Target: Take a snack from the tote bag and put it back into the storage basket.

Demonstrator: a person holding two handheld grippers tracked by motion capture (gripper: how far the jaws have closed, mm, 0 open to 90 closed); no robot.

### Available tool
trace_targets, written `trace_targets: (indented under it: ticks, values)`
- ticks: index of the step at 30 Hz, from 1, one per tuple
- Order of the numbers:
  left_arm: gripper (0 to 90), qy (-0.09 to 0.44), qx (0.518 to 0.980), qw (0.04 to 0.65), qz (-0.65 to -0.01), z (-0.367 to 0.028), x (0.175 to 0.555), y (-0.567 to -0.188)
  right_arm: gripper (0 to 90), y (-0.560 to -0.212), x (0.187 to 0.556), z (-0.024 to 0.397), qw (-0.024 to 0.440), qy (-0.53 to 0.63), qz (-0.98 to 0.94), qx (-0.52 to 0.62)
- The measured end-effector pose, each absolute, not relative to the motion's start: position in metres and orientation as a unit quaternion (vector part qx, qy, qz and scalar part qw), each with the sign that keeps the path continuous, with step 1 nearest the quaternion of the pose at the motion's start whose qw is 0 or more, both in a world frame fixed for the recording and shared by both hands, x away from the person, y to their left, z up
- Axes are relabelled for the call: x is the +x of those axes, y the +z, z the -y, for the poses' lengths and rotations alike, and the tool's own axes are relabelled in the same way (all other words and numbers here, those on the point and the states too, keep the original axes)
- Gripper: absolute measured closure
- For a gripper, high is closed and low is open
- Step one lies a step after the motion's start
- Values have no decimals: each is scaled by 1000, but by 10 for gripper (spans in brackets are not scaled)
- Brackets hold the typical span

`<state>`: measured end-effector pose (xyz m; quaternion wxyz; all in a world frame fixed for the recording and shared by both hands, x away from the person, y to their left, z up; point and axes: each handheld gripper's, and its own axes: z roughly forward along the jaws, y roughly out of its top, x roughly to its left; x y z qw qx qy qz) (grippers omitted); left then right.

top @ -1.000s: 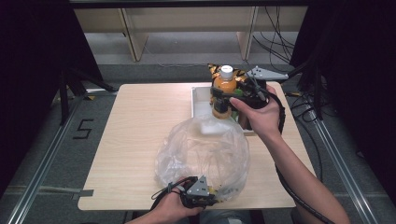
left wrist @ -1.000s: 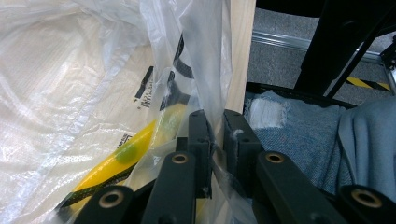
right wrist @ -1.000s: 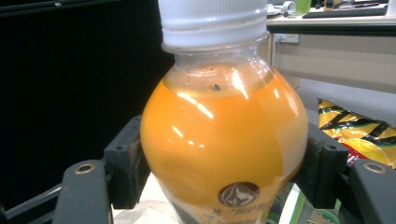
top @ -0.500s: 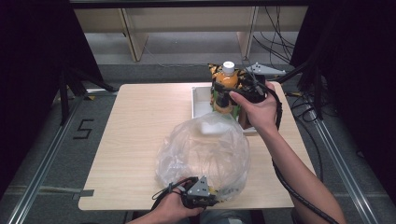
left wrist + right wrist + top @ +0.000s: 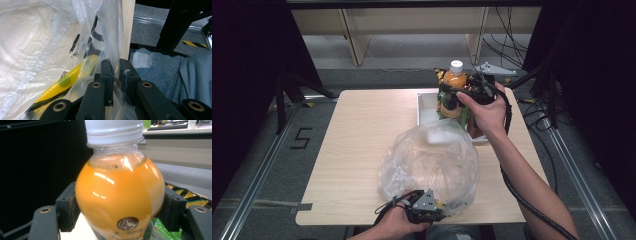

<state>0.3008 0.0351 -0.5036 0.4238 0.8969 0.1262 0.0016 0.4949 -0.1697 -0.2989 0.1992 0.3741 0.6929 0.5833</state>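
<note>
Bottle (image 5: 120,195) base cut off between right gripper (image 5: 120,207) jaws clamping it; left gripper (image 5: 115,72) jaws pinch bag (image 5: 429,160) film, yellow contents blurred.

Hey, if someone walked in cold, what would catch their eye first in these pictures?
The orange drink bottle with its white cap, clamped upright in the right gripper above the white tray at the table's far side. Next, the big crumpled clear plastic bag in the middle of the table, its near edge pinched by the left gripper.
</note>
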Motion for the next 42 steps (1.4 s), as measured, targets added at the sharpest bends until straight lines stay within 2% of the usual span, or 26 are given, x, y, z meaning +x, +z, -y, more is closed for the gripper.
trace_targets:
  ticks: [9,23,24,33,42]
  values:
    - [814,6,899,420,-127,-35,300,-504,310,-311,507,169,218,567,-696,383]
    - [813,8,898,421,-126,-35,299,-503,310,-333,516,166,220,547,-698,408]
    - [813,8,898,421,-125,-35,299,-503,310,-335,518,167,231,545,-701,397]
    - [813,8,901,417,-122,-35,299,-503,310,-347,520,164,219,536,-700,418]
    - [813,0,899,420,-121,-34,299,-504,310,-357,526,165,231,528,-707,410]
